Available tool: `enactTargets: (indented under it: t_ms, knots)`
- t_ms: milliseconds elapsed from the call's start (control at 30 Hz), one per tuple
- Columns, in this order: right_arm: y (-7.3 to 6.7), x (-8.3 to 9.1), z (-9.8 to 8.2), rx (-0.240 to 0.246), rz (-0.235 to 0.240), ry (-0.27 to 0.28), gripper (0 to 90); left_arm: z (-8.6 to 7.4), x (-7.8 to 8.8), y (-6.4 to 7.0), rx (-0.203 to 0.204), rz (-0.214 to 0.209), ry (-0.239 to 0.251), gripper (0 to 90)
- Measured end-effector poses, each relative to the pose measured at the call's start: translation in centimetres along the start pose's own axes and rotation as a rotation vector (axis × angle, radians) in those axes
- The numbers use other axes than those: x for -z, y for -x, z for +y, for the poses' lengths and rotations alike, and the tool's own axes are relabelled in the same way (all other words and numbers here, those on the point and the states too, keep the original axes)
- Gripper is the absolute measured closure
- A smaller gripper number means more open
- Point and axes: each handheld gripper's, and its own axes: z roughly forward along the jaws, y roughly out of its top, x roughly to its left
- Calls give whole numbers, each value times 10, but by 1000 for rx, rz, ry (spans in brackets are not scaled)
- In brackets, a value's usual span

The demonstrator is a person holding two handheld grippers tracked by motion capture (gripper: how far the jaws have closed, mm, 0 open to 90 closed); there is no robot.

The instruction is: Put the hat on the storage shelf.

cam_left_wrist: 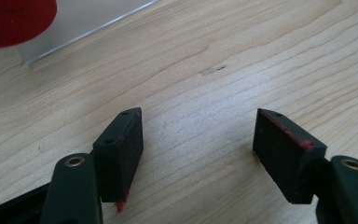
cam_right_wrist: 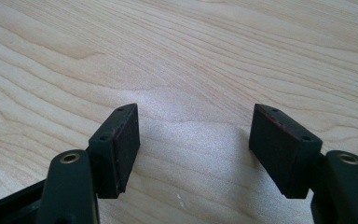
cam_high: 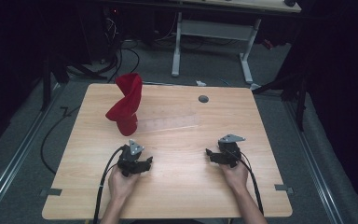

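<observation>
A red cloth (cam_high: 127,105) stands twisted upright at the back left of the wooden table (cam_high: 177,186), its lower end resting on a clear plastic sheet (cam_high: 172,122). In the left gripper view the red cloth (cam_left_wrist: 14,18) and the sheet's corner (cam_left_wrist: 79,21) lie at the top left. My left gripper (cam_high: 140,165) rests low over the table in front of the cloth, its jaws open with bare wood between the pads (cam_left_wrist: 198,140). My right gripper (cam_high: 214,156) sits at the right front, open over bare wood (cam_right_wrist: 193,140).
A small dark round grommet (cam_high: 203,99) is set in the table near the back edge. A white desk frame (cam_high: 212,46) stands on the floor beyond the table. Cables trail over the floor at the left.
</observation>
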Motion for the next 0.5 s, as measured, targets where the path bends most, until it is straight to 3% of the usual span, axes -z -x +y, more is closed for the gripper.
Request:
enactTargets:
  t_ms: [267, 500]
  knots:
    - [0, 0, 0, 0, 0, 0, 337, -1, 0, -2, 14, -27, 6, 291]
    - [0, 0, 0, 3, 0, 1, 337, -2, 0, -1, 16, -16, 9, 271]
